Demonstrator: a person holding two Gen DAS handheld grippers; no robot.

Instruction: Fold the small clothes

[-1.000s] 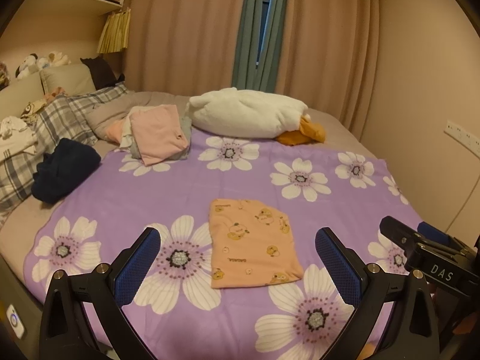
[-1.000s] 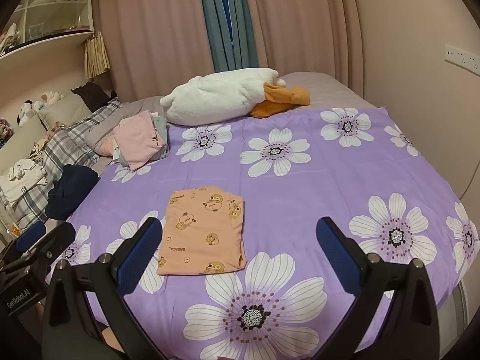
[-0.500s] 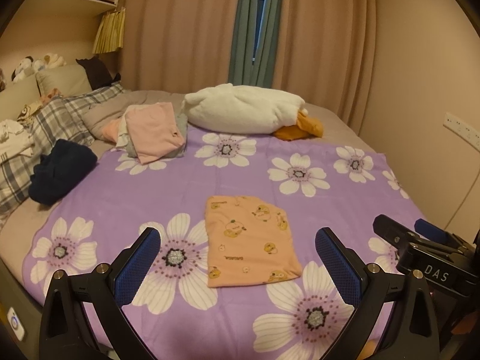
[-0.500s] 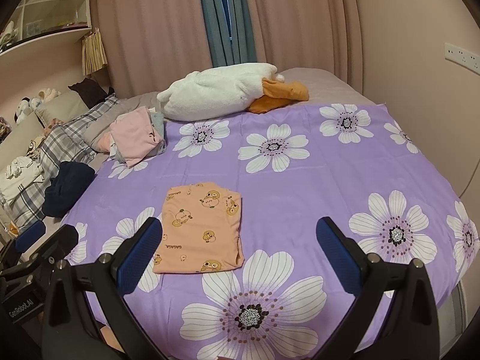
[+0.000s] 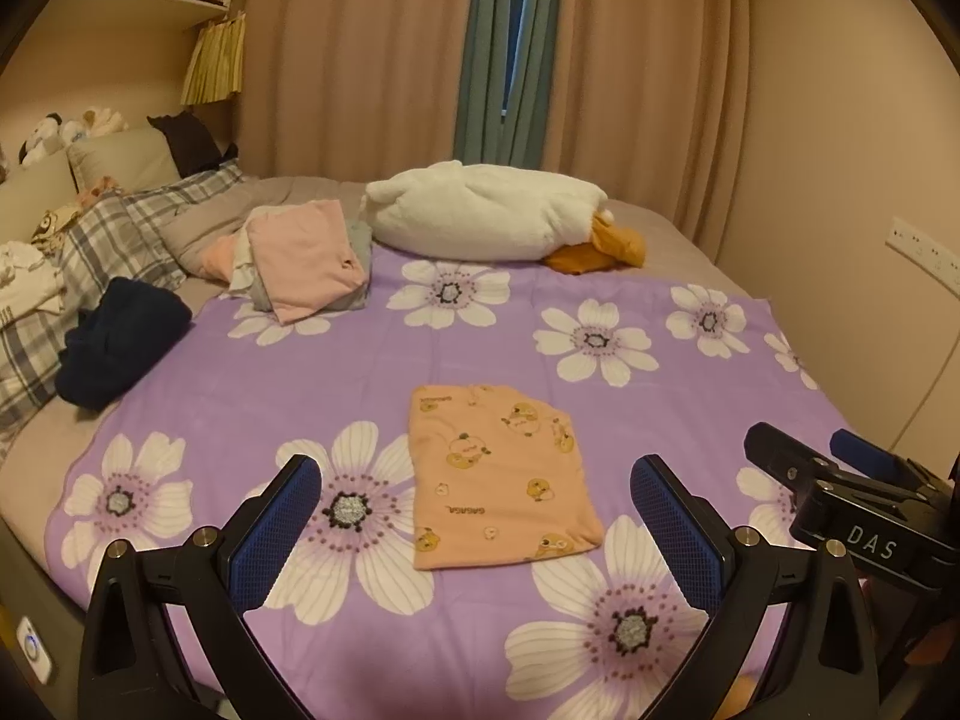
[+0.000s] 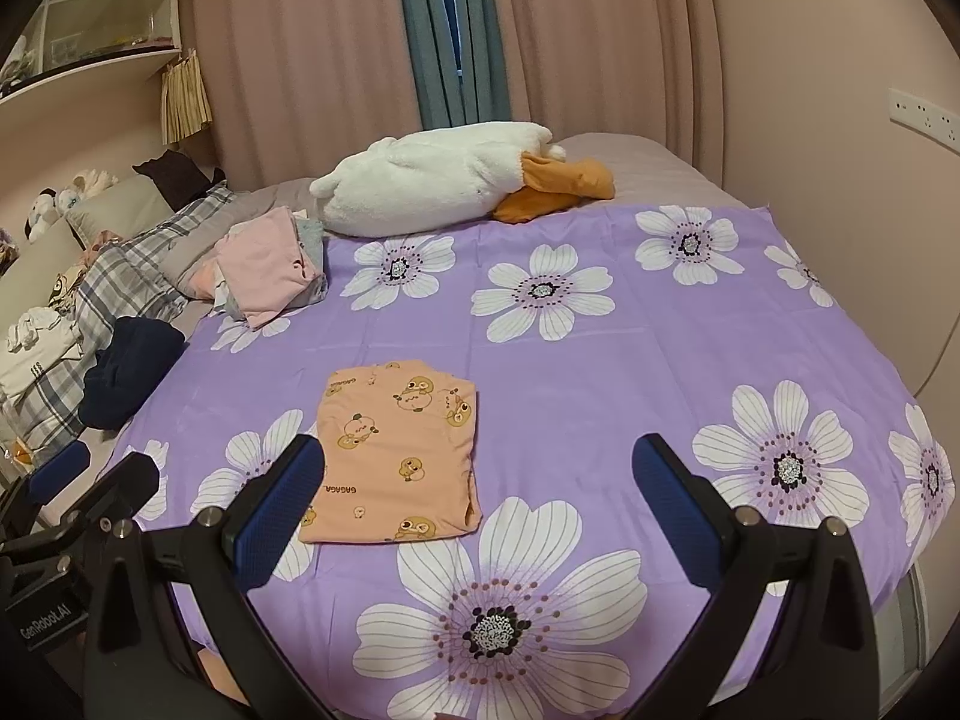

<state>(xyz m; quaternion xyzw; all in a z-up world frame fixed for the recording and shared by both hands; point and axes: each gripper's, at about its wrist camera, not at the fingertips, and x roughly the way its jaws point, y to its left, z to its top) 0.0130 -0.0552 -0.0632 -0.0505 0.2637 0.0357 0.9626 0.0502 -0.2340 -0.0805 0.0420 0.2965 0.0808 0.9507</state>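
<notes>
A small orange garment with a duck print (image 5: pixel 501 477) lies folded flat in a rectangle on the purple flowered bedspread (image 5: pixel 468 354); it also shows in the right wrist view (image 6: pixel 396 459). My left gripper (image 5: pixel 477 516) is open and empty, held above the bed's near edge, just short of the garment. My right gripper (image 6: pixel 480 495) is open and empty, to the right of the garment's near edge. The right gripper's body (image 5: pixel 852 510) shows at the right of the left wrist view. The left gripper's body (image 6: pixel 66 516) shows at the left of the right wrist view.
A stack of folded pink and grey clothes (image 5: pixel 300 261) sits at the far left of the bedspread. A dark navy bundle (image 5: pixel 120 339) lies left of it on plaid bedding (image 5: pixel 114 240). A white and orange plush duck (image 5: pixel 492 219) lies at the back. A wall (image 6: pixel 840 120) borders the right.
Both grippers have pulled back and risen slightly, so the bed looks a little farther away. The orange garment has not moved. Both stay open.
</notes>
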